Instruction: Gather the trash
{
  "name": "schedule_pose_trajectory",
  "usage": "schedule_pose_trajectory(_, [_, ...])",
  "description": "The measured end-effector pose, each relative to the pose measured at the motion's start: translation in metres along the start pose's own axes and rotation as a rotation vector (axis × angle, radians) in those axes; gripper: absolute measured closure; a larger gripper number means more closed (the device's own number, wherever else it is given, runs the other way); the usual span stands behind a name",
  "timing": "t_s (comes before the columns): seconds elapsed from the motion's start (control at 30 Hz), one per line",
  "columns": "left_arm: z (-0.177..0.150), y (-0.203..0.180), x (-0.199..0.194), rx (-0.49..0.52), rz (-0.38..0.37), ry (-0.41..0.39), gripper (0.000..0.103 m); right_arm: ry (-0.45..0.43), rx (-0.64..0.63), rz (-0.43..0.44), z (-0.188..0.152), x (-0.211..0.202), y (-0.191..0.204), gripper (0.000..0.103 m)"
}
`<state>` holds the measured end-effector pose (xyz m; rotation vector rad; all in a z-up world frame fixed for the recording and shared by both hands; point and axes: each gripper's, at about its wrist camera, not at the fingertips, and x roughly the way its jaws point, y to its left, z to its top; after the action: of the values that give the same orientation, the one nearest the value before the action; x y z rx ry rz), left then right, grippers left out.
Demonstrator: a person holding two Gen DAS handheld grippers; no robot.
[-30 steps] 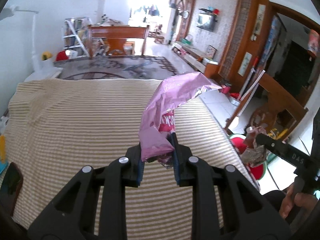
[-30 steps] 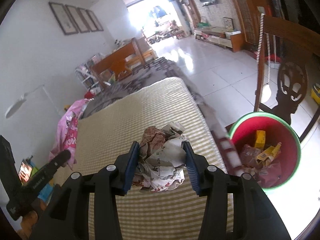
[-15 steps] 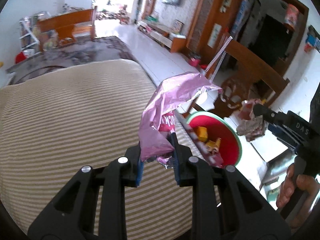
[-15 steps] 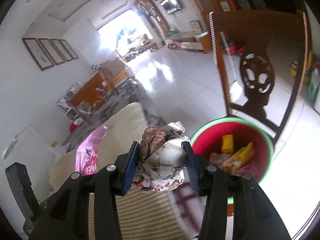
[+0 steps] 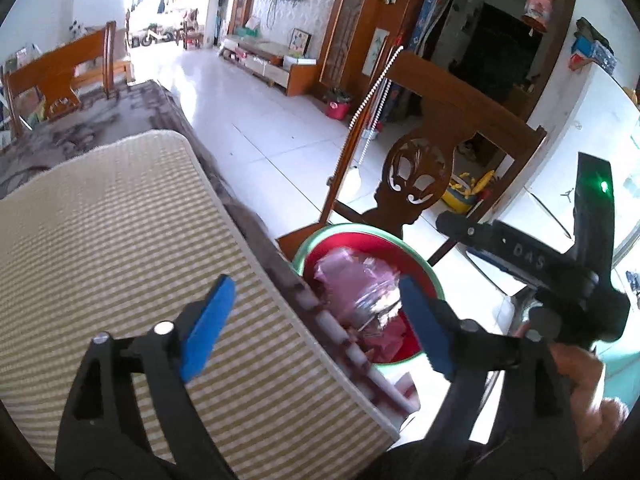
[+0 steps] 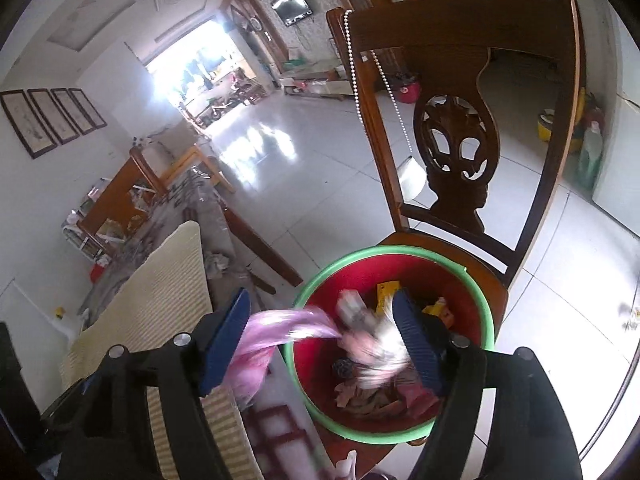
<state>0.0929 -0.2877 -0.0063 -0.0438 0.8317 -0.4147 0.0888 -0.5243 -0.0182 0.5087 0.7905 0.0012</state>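
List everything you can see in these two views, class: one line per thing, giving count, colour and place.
bin: 1, red with green rim, on the chair seat beside the table.
pink wrapper: 1, pink and silvery, blurred, over the bin.
crumpled paper: 1, whitish, blurred, over the bin.
other trash: several pieces, yellow and brown, inside the bin.
chair: 1, dark wood, carved back, behind the bin.
bead string: 1, white, hanging on the chair back.
table cover: 1, beige striped, on the table.
left gripper: 1, black with blue pads, open.
right gripper: 1, same colours, open.
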Motion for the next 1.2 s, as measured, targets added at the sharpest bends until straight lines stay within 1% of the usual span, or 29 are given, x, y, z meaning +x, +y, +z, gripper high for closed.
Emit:
schedule_pose_trajectory(0.07, [-0.003, 0.005, -0.011, -0.001, 0.024, -0.024, 0.015, -0.016, -0.016, 0.001, 0.0, -0.004, 0.009, 0.028])
schedule_pose_trajectory(0.13, [-0.005, 0.013, -0.025, -0.027, 0.041, -0.058, 0.012, -0.044, -0.045, 0.007, 0.001, -0.009, 0.024, 0.027])
schedule_pose_trajectory(0.2, [-0.006, 0.022, -0.044, -0.056, 0.075, -0.11, 0.009, -0.08, -0.079, 0.021, 0.0, -0.018, 0.047, 0.023])
schedule_pose_trajectory(0.23, [-0.007, 0.025, -0.053, -0.066, 0.093, -0.133, 0.006, -0.098, -0.096, 0.026, 0.001, -0.021, 0.057, 0.018])
schedule_pose_trajectory(0.27, [-0.006, 0.03, -0.062, -0.077, 0.11, -0.151, 0.005, -0.124, -0.118, 0.03, 0.001, -0.025, 0.07, 0.016])
schedule_pose_trajectory(0.33, [-0.006, 0.042, -0.083, -0.1, 0.134, -0.189, 0.005, -0.162, -0.155, 0.05, 0.0, -0.032, 0.093, 0.015])
schedule_pose_trajectory(0.4, [-0.01, 0.052, -0.104, -0.131, 0.164, -0.235, 0.005, -0.185, -0.183, 0.079, -0.002, -0.035, 0.116, 0.011])
schedule_pose_trajectory(0.43, [-0.013, 0.058, -0.117, -0.15, 0.183, -0.267, 0.005, -0.201, -0.191, 0.096, -0.006, -0.036, 0.127, 0.006])
schedule_pose_trajectory(0.5, [-0.016, 0.066, -0.135, -0.173, 0.214, -0.309, 0.005, -0.236, -0.201, 0.123, -0.016, -0.036, 0.143, 0.006])
schedule_pose_trajectory(0.57, [-0.02, 0.074, -0.154, -0.186, 0.238, -0.346, 0.005, -0.327, -0.217, 0.16, -0.039, -0.036, 0.155, 0.006])
schedule_pose_trajectory(0.6, [-0.021, 0.078, -0.16, -0.186, 0.245, -0.352, 0.005, -0.353, -0.24, 0.163, -0.047, -0.033, 0.16, 0.006])
schedule_pose_trajectory(0.63, [-0.022, 0.079, -0.165, -0.185, 0.252, -0.357, 0.005, -0.341, -0.276, 0.15, -0.052, -0.029, 0.167, 0.006])
schedule_pose_trajectory(0.67, [-0.023, 0.081, -0.169, -0.183, 0.257, -0.362, 0.005, -0.3, -0.319, 0.145, -0.052, -0.023, 0.175, 0.006])
schedule_pose_trajectory(0.7, [-0.024, 0.084, -0.175, -0.187, 0.267, -0.371, 0.005, -0.289, -0.34, 0.143, -0.052, -0.021, 0.178, 0.006])
schedule_pose_trajectory(0.73, [-0.026, 0.086, -0.179, -0.198, 0.28, -0.381, 0.005, -0.296, -0.345, 0.138, -0.052, -0.019, 0.18, 0.007])
schedule_pose_trajectory(0.83, [-0.029, 0.091, -0.187, -0.234, 0.291, -0.413, 0.005, -0.31, -0.33, 0.129, -0.054, -0.016, 0.174, 0.007])
schedule_pose_trajectory(0.9, [-0.032, 0.091, -0.19, -0.244, 0.299, -0.429, 0.005, -0.328, -0.308, 0.105, -0.054, -0.016, 0.17, 0.007])
schedule_pose_trajectory(1.0, [-0.034, 0.091, -0.19, -0.238, 0.324, -0.44, 0.005, -0.365, -0.291, 0.059, -0.057, -0.019, 0.166, 0.007])
schedule_pose_trajectory(1.1, [-0.038, 0.088, -0.193, -0.221, 0.358, -0.458, 0.005, -0.372, -0.287, 0.046, -0.057, -0.02, 0.162, 0.007])
schedule_pose_trajectory(1.2, [-0.04, 0.088, -0.194, -0.204, 0.357, -0.465, 0.005, -0.366, -0.286, 0.046, -0.057, -0.019, 0.161, 0.007])
